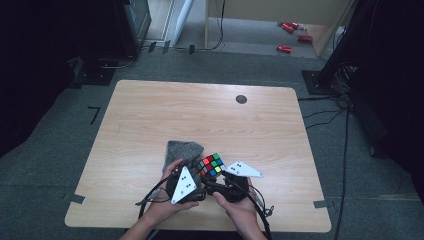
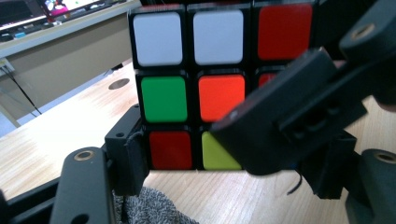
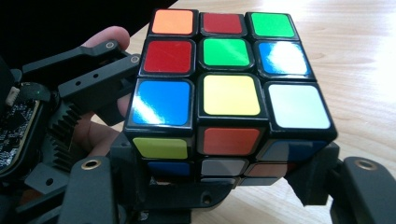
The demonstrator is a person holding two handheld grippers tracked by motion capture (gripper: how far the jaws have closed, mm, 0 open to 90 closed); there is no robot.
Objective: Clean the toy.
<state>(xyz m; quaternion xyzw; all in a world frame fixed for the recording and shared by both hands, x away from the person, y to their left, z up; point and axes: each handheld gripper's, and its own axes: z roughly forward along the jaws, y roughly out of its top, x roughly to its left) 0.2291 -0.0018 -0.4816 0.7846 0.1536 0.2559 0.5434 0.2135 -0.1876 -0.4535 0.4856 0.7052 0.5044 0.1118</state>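
Left gripper clamped on the puzzle cube, grey cloth just behind; cube held above the table near its front edge; right gripper likewise closed on its lower layer

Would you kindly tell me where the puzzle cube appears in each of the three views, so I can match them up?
High view: the puzzle cube sits low centre, between the two hands, beside the grey cloth.
Left gripper view: the cube is at upper centre, partly behind a black claw.
Right gripper view: the cube is at centre, between the jaws.
Shared landmark: the wooden table, seen under the cube in every view.
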